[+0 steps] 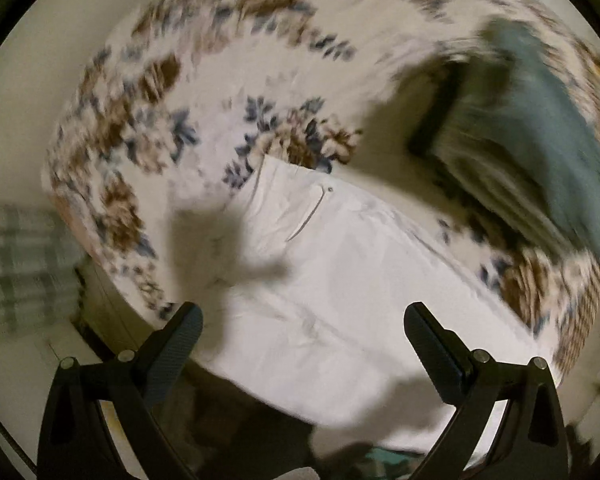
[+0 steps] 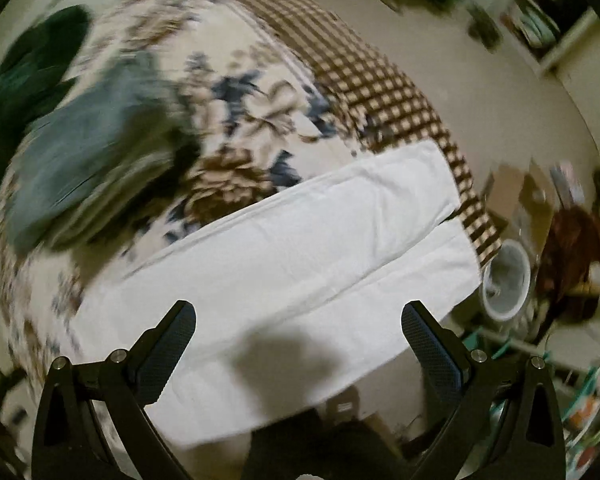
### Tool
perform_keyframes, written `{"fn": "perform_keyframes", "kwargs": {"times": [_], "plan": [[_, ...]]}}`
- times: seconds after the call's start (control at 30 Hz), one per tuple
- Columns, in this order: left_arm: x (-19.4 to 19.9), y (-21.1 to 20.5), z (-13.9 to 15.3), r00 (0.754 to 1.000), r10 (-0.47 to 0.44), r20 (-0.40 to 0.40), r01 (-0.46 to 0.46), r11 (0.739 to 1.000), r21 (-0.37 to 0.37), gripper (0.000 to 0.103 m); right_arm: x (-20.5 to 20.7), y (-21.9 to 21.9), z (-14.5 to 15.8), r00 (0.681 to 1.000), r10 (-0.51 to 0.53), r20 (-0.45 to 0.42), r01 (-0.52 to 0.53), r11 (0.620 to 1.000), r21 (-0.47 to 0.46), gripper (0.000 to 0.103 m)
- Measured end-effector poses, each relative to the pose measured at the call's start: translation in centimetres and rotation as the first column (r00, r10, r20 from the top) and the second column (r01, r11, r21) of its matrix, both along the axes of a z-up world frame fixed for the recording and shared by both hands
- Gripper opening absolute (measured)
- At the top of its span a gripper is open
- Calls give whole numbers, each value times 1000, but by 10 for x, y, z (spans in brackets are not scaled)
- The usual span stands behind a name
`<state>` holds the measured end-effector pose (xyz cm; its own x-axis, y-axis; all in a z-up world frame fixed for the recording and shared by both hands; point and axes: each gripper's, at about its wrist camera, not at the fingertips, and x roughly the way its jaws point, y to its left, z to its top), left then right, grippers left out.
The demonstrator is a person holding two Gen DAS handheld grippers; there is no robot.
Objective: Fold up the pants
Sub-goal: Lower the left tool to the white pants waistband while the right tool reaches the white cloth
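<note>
Pants [image 1: 340, 280], white, lie flat along the near edge of the bed [image 1: 204, 92], legs toward its checked end. Folded clothes [image 2: 88, 148] sit farther in. No readable writing. Left gripper [image 1: 303, 334] and right gripper [image 2: 299, 332] hover above the pants, both spread wide and empty.

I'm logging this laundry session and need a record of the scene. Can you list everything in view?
white pants: one, white, laid flat and lengthwise on the bed's near edge
folded clothes stack: one, grey-blue on top, on the bed beyond the pants
dark green garment: one, behind the stack
bed cover: one, cream with brown and blue flowers, checked border
bucket: one, white, on the floor off the bed's corner
left gripper: black, open, above the pants
right gripper: black, open, above the pants
</note>
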<state>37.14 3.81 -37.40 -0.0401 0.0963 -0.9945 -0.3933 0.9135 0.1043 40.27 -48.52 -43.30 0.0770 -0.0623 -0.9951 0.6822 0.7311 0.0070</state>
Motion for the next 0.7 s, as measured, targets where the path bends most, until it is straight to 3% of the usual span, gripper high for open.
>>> {"fn": "perform_keyframes", "kwargs": {"times": [0.1, 0.27, 0.47, 0.57, 0.7], "plan": [[38, 18, -60, 991, 114, -63, -117, 992, -41, 103, 33, -28, -65, 993, -103, -51, 105, 994, 33, 103], [76, 46, -144, 943, 296, -150, -313, 944, -109, 103, 55, -66, -145, 968, -220, -121, 229, 972, 62, 103], [100, 63, -200, 901, 389, -191, -412, 906, -96, 103, 55, -106, -205, 928, -339, -151, 353, 933, 75, 103], [106, 67, -218, 892, 407, -198, -425, 903, -60, 85, 58, -122, -227, 910, -385, -150, 400, 912, 86, 103], [105, 64, -216, 911, 395, -122, -402, 915, -33, 44, 63, -139, -244, 888, -437, -143, 452, 886, 100, 99]]}}
